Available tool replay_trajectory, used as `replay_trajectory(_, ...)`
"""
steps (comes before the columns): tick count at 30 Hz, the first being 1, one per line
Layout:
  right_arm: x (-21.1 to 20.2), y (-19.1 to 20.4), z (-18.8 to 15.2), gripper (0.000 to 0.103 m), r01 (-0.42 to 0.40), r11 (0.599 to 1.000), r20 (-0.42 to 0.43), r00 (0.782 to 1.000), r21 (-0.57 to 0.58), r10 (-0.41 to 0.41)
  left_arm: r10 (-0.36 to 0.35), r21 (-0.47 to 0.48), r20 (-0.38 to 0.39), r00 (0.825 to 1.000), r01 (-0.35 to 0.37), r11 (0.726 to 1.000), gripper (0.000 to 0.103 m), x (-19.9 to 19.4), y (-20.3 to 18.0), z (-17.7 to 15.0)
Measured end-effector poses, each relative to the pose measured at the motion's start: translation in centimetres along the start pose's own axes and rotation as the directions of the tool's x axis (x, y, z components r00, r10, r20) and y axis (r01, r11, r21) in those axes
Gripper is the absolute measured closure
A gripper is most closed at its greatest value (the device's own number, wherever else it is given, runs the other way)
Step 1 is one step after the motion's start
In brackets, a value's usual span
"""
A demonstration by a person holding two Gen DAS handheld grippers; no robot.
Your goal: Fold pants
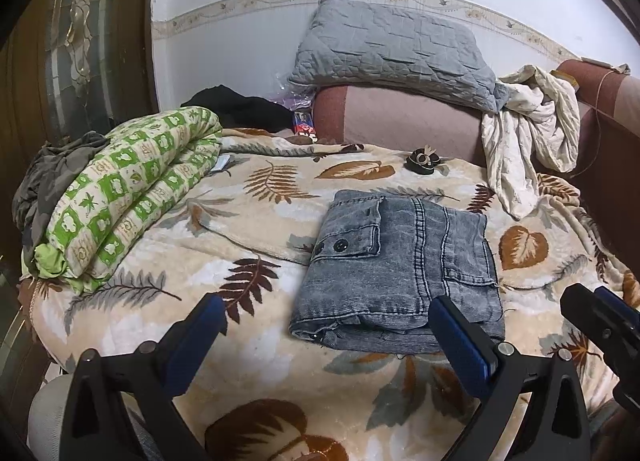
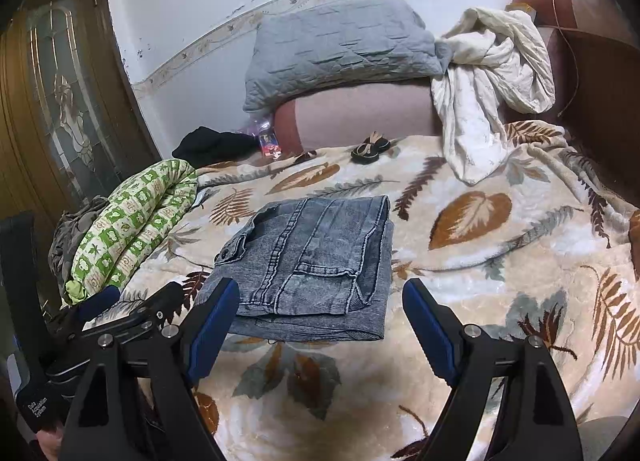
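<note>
The grey denim pants [image 1: 396, 273] lie folded into a compact rectangle on the leaf-print blanket [image 1: 256, 229]; they also show in the right wrist view [image 2: 308, 265]. My left gripper [image 1: 326, 315] is open and empty, hovering just in front of the pants' near edge. My right gripper [image 2: 320, 301] is open and empty, also just in front of the near edge. The right gripper shows at the right edge of the left wrist view [image 1: 600, 321]. The left gripper shows at the lower left of the right wrist view [image 2: 132, 309].
A rolled green-and-white quilt [image 1: 128, 197] lies at the left. A grey pillow [image 1: 396, 49] and a cream cloth [image 1: 528, 129] rest on the pink headboard [image 1: 400, 121]. A small dark hair accessory [image 1: 424, 161] sits behind the pants. A wooden door [image 1: 72, 41] stands at the left.
</note>
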State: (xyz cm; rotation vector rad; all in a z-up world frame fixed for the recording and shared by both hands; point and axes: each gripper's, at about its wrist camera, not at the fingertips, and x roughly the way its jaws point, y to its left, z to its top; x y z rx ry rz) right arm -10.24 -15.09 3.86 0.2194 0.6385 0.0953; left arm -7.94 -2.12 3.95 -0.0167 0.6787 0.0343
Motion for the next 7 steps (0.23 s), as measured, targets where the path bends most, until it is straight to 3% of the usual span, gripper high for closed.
replay_trajectory(7, 0.16, -0.16, 0.14, 0.019, -0.003, 1.000, -0.008, 1.000, 0.001, 0.003, -0.013, -0.002, 0.027, 1.000, 0.013, 1.000, 0.000, -0.34, 0.17, 0.07)
